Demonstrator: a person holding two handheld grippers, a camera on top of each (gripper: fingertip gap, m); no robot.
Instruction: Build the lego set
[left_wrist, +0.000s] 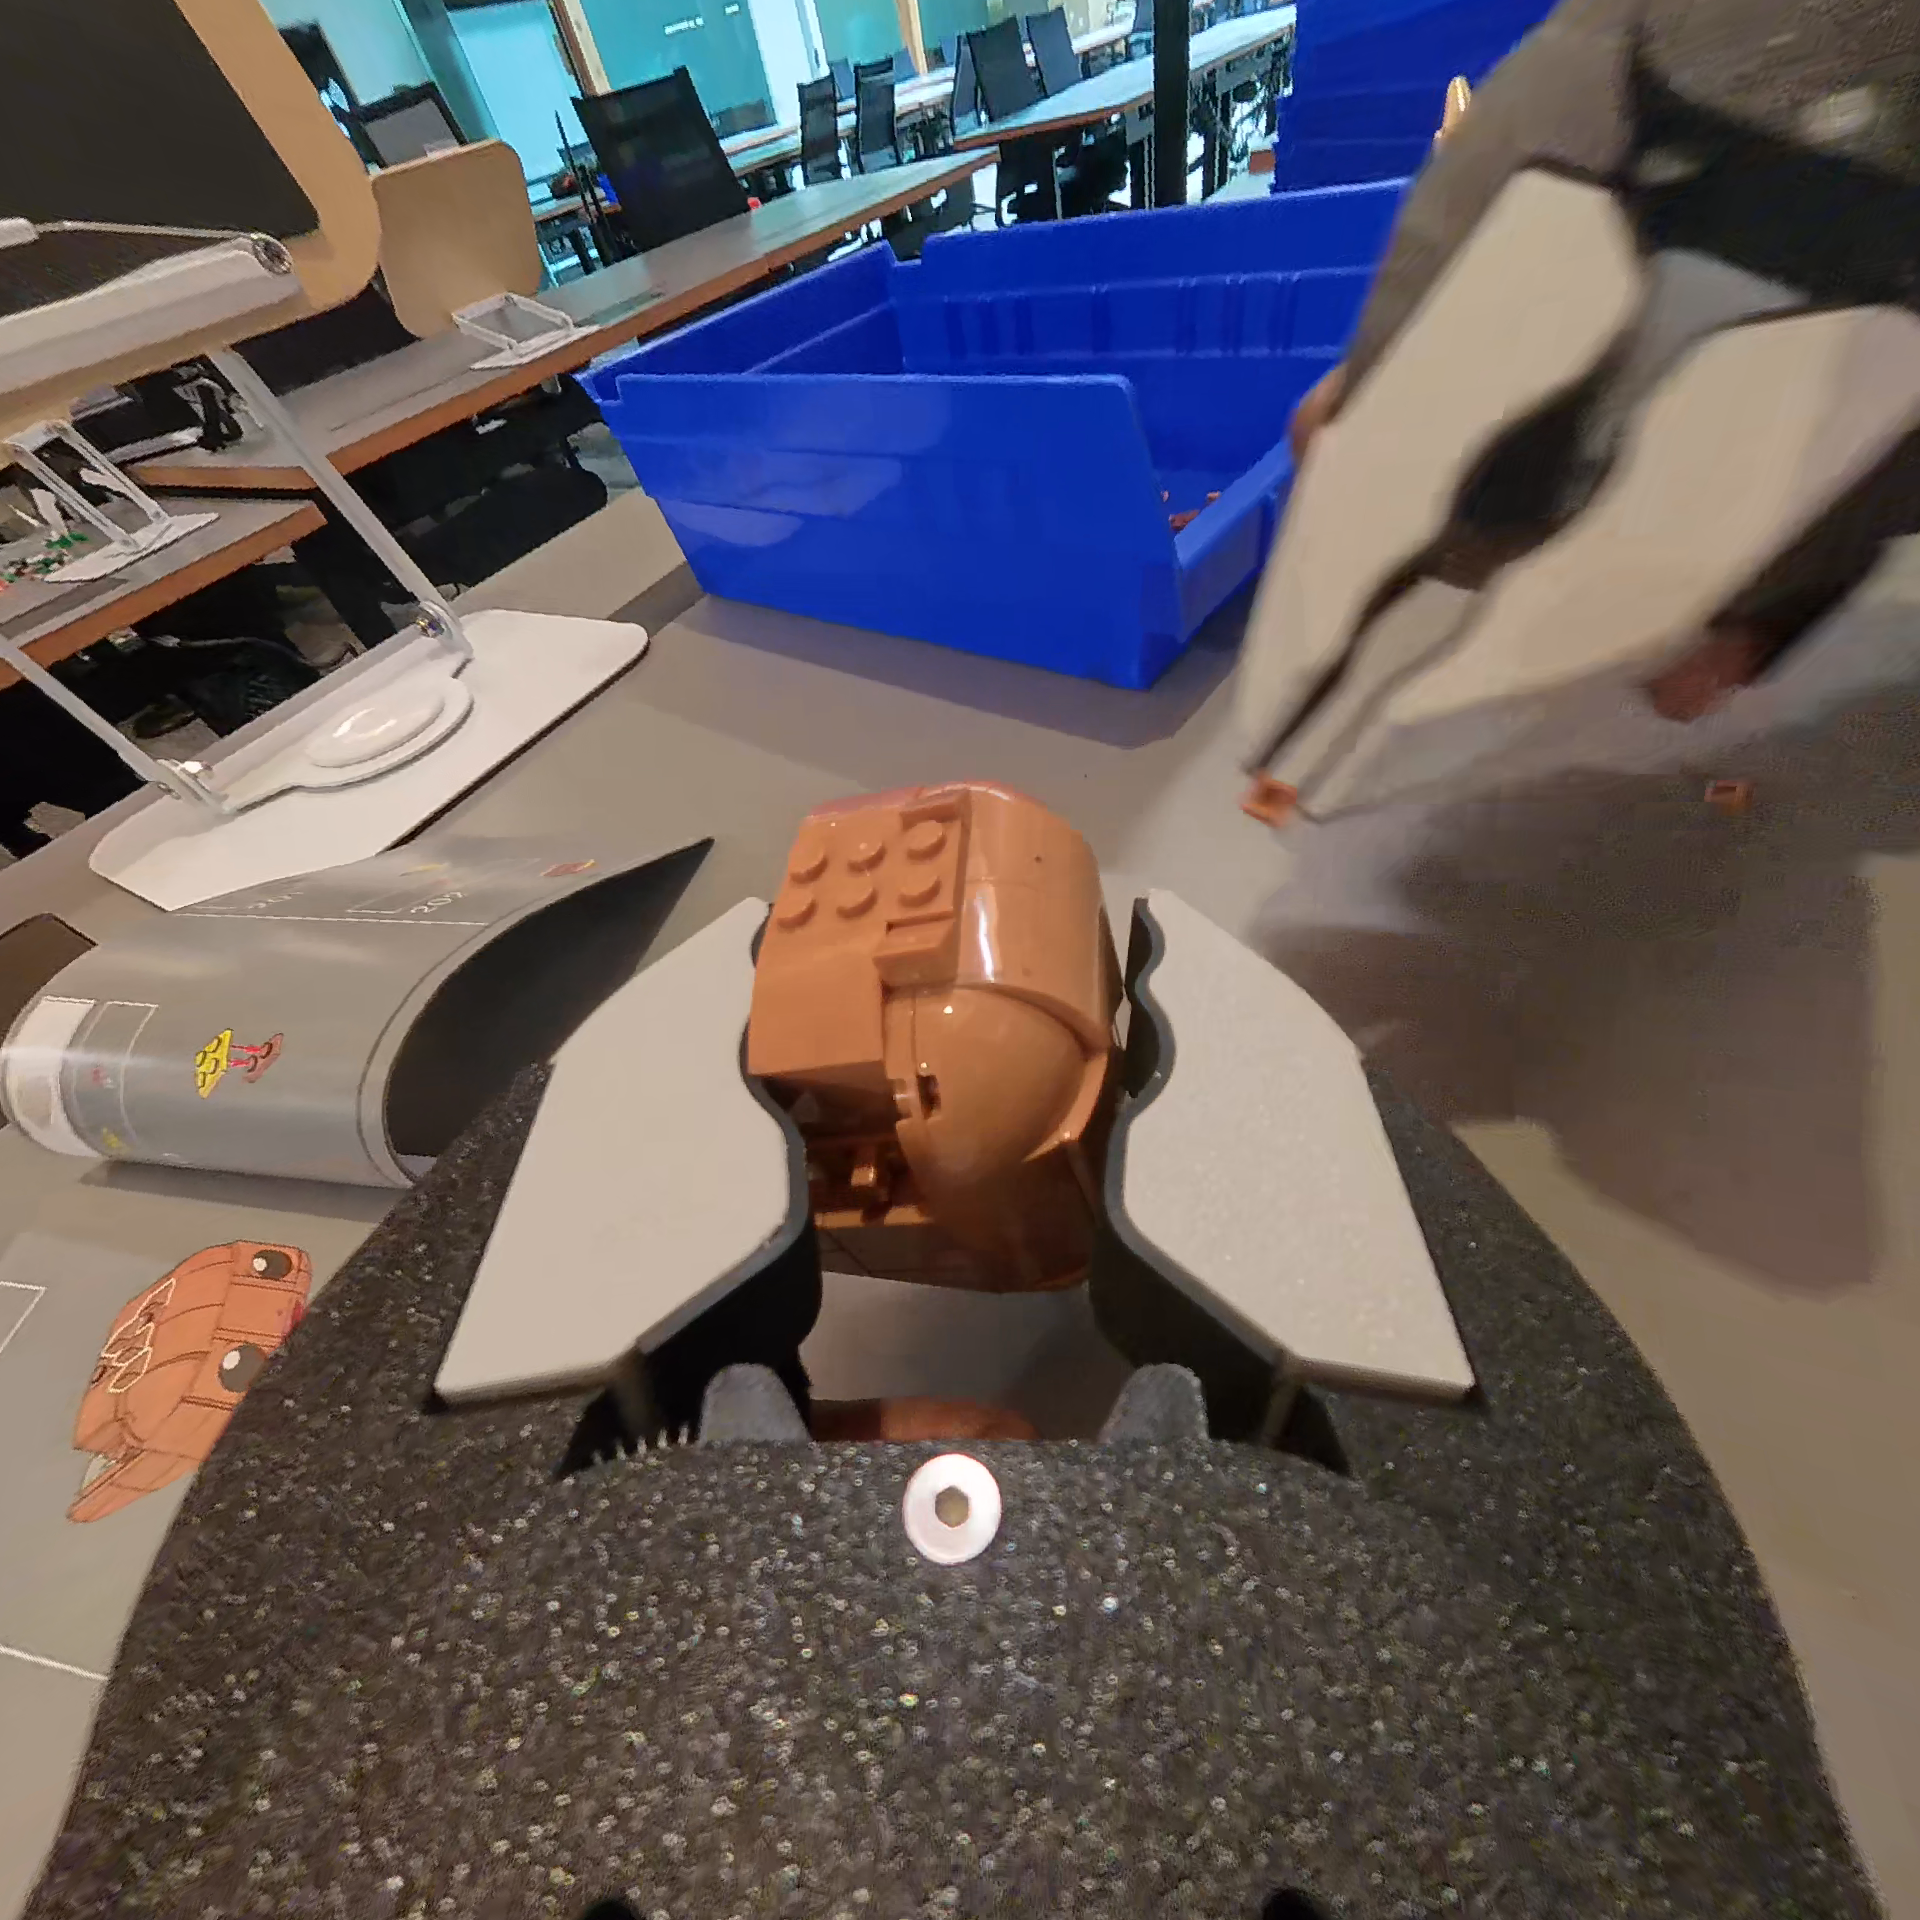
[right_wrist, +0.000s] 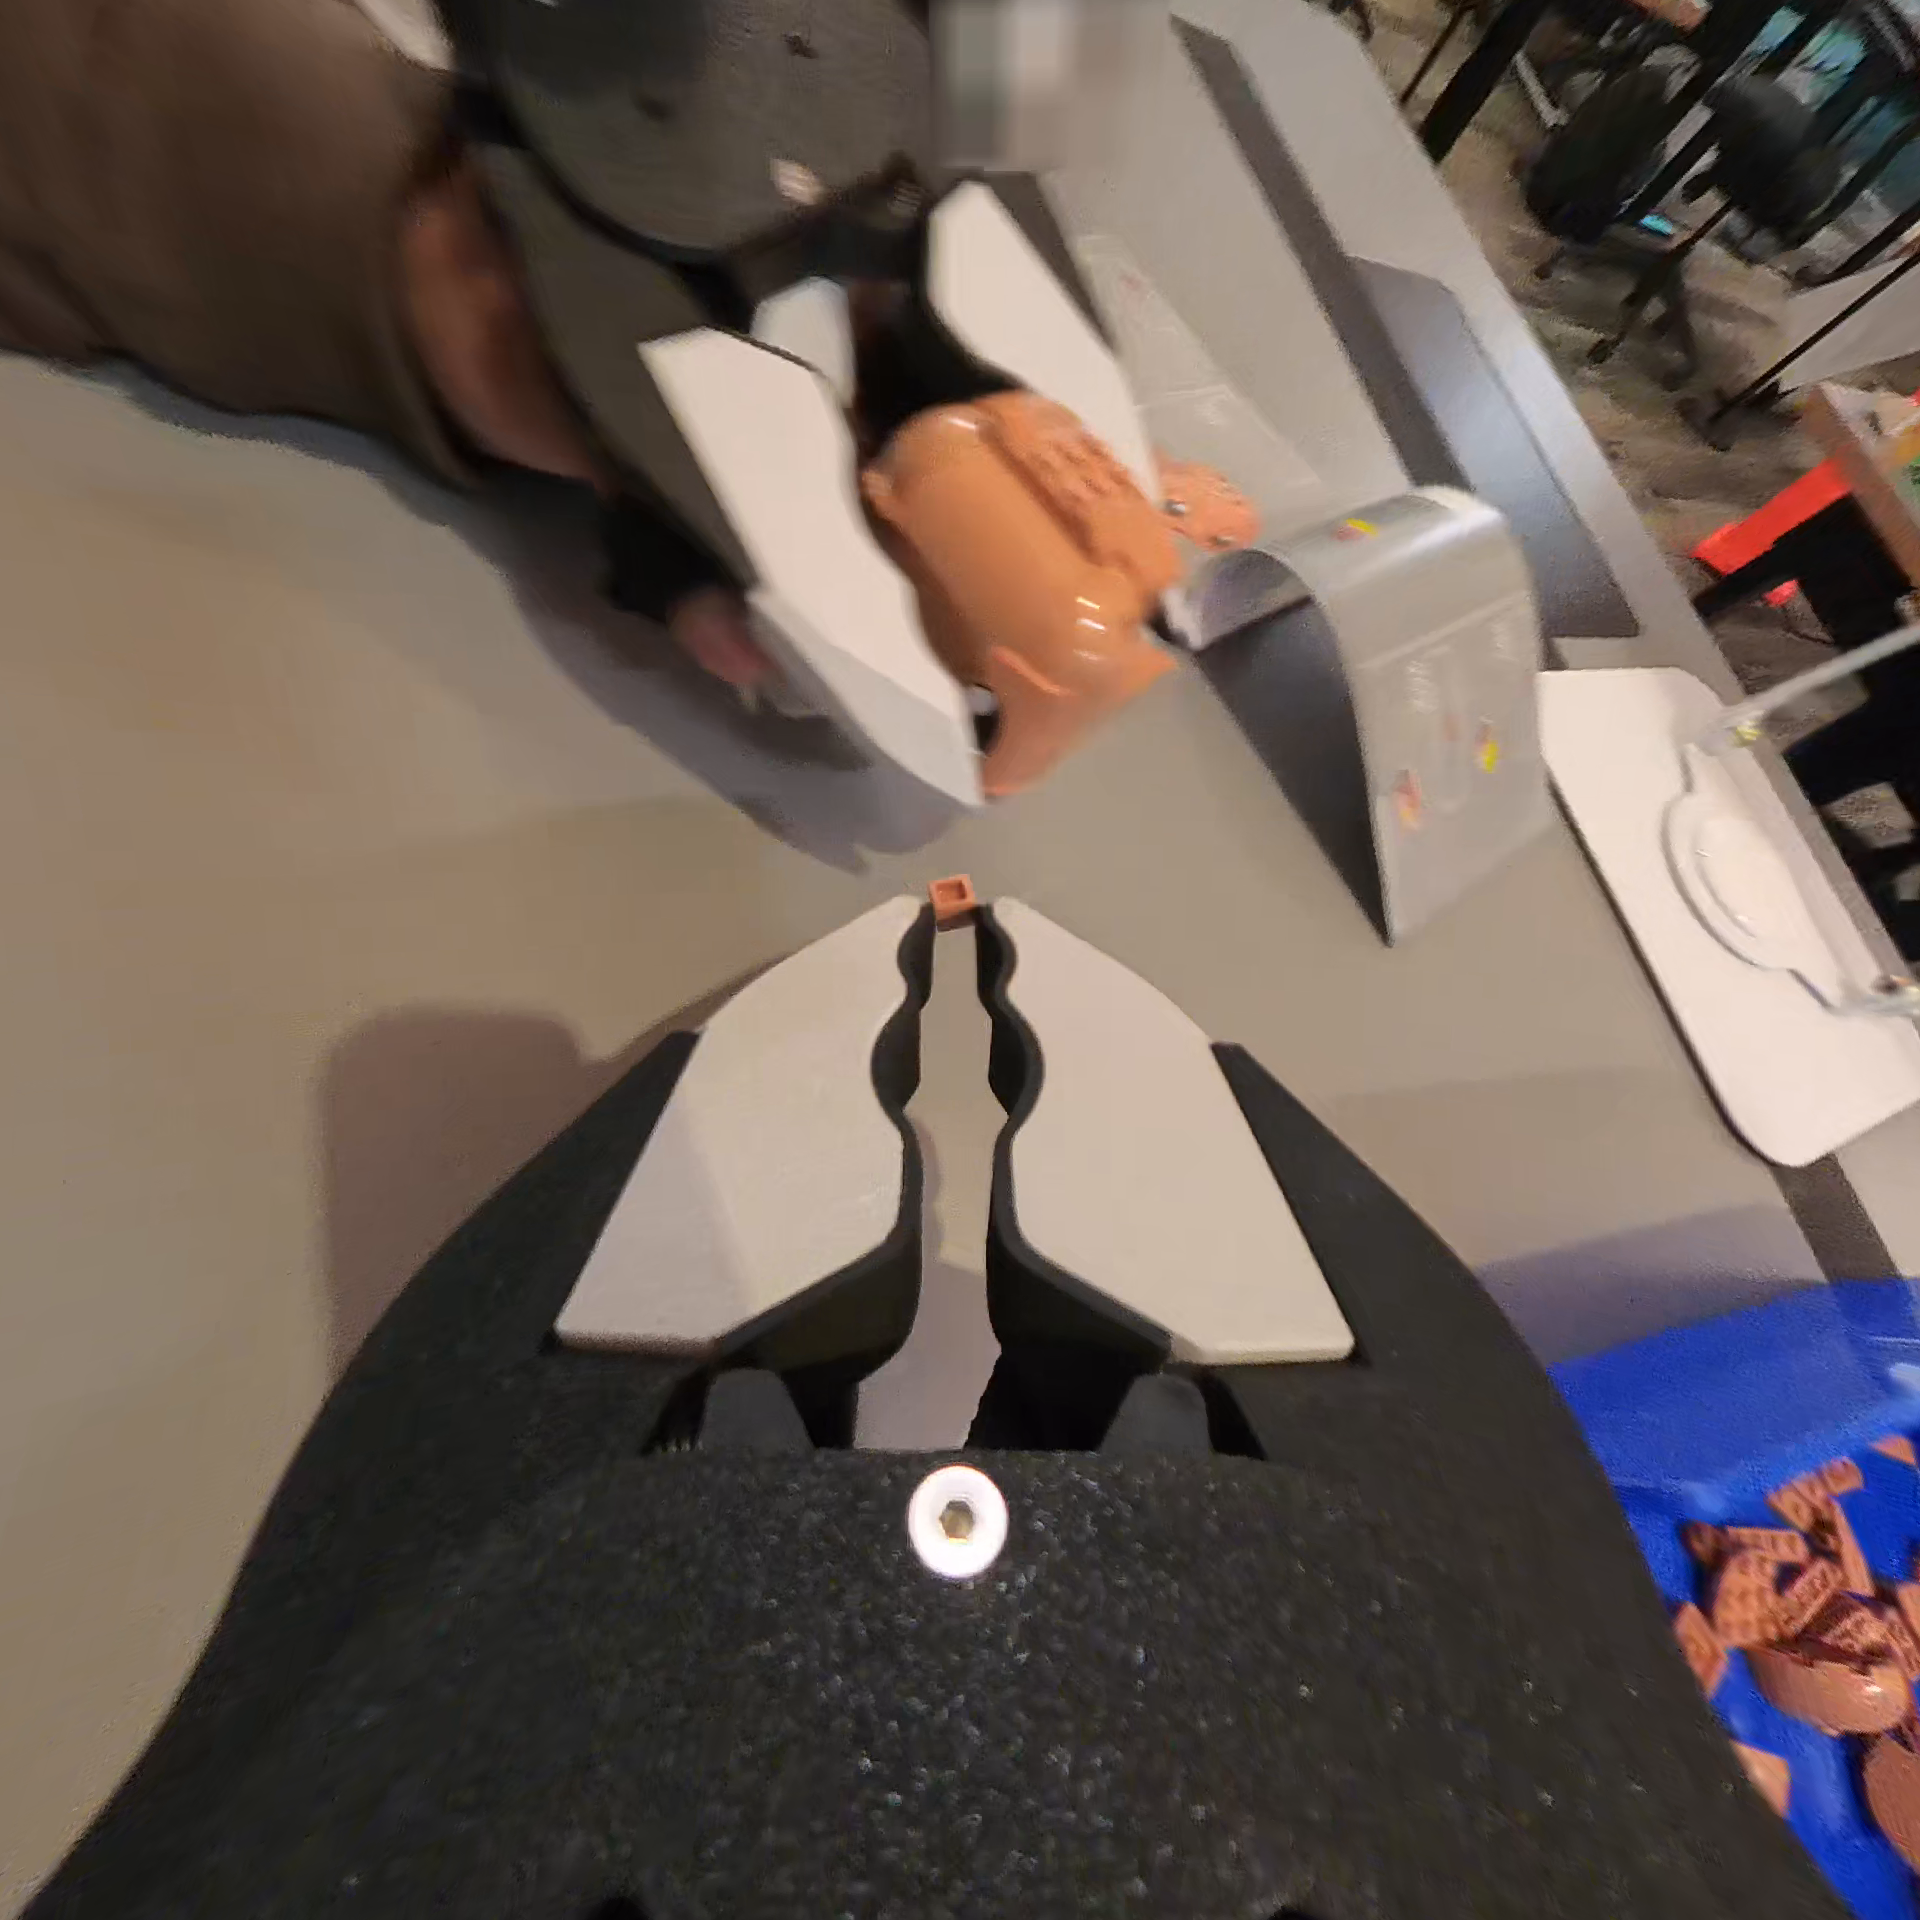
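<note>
Office desks and chairs stood far behind the grey table (left_wrist: 935, 717), where a blue bin (left_wrist: 935, 520) of loose brown pieces sat beyond the brown lego build (left_wrist: 935, 1029). Left of the build lay a curled instruction booklet (left_wrist: 312, 1018) — its small print could not be read, and no brand showed. The left gripper (left_wrist: 951, 935) clamped the build by its flanks; it looked rigid, glossy and likely slippery on its domed face, so the flat studded sides suited holding best. Right of the build, the right gripper (right_wrist: 956, 906) pinched a tiny brown brick (right_wrist: 954, 896) at its tips — light, easily dropped.
</note>
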